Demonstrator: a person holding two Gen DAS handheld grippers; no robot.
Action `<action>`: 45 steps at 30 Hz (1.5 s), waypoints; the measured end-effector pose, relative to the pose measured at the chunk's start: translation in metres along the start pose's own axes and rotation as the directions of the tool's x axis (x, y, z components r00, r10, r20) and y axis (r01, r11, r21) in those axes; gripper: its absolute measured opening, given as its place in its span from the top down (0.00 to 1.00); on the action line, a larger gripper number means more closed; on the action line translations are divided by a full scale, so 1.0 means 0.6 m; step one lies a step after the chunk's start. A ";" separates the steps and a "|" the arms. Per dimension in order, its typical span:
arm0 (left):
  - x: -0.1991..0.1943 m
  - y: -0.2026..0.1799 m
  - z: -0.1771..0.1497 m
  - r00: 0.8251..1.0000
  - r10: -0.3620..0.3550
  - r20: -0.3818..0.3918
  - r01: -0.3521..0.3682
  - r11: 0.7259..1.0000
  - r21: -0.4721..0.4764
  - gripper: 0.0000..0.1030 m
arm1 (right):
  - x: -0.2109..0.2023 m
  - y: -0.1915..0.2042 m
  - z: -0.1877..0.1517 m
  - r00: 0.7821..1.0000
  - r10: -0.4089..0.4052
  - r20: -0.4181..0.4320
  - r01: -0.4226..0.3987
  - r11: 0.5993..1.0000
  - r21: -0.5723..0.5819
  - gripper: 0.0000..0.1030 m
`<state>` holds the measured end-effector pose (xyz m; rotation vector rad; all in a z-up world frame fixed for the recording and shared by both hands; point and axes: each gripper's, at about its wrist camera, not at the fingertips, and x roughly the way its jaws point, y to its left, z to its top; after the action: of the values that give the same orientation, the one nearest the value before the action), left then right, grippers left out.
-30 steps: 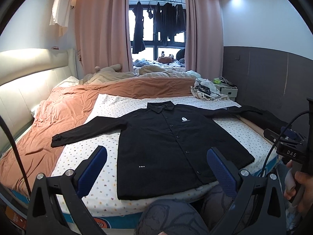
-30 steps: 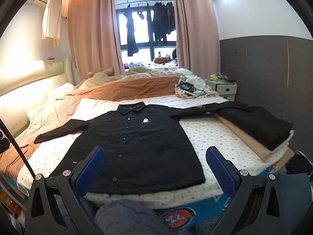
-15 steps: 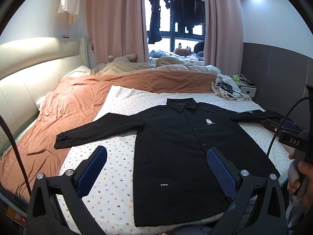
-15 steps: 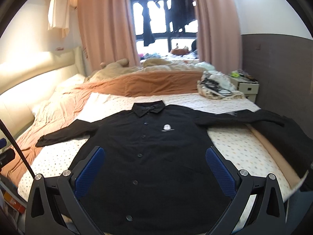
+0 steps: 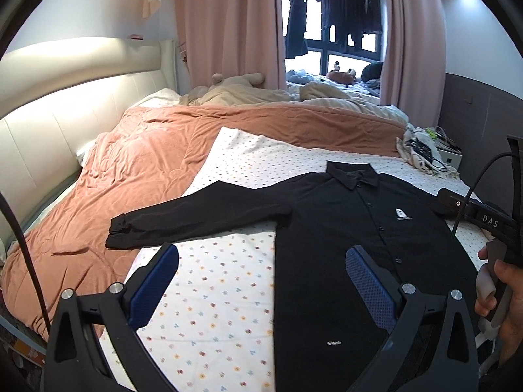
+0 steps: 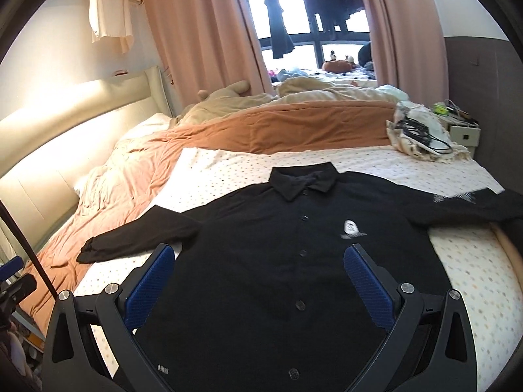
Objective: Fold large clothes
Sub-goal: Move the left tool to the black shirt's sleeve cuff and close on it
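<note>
From the left wrist camera, the left gripper (image 5: 261,281) was spread wide and empty above the white dotted bedsheet (image 5: 212,310), beside the black long-sleeved button shirt (image 5: 343,228) lying flat, sleeves outstretched. From the right wrist camera, the right gripper (image 6: 258,277) gaped wide, empty, over the shirt's chest.
</note>
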<state>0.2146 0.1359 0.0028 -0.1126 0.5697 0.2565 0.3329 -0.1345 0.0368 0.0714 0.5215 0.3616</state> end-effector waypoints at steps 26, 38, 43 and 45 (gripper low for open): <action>0.283 0.354 0.005 0.965 0.102 -0.242 -0.197 0.891 -0.410 0.24 | 0.347 0.080 0.121 0.972 0.095 -0.214 -0.109 0.993 -0.056 0.11; 0.425 0.478 -0.071 0.903 0.056 -0.426 -0.314 0.763 -0.565 0.24 | 0.499 0.118 0.119 0.946 0.072 -0.318 -0.109 0.989 -0.101 0.20; 0.465 0.486 -0.070 0.886 0.110 -0.451 -0.363 0.768 -0.527 0.24 | 0.553 0.135 0.095 0.929 0.029 -0.368 -0.082 0.988 -0.129 0.20; 0.479 0.492 -0.064 0.880 0.127 -0.457 -0.379 0.768 -0.516 0.25 | 0.576 0.141 0.082 0.916 0.006 -0.402 -0.068 0.988 -0.139 0.20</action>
<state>0.3481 0.4731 -0.1966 -0.7207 0.9025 0.6967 0.6089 0.0685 -0.0712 -0.1430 0.8988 0.4553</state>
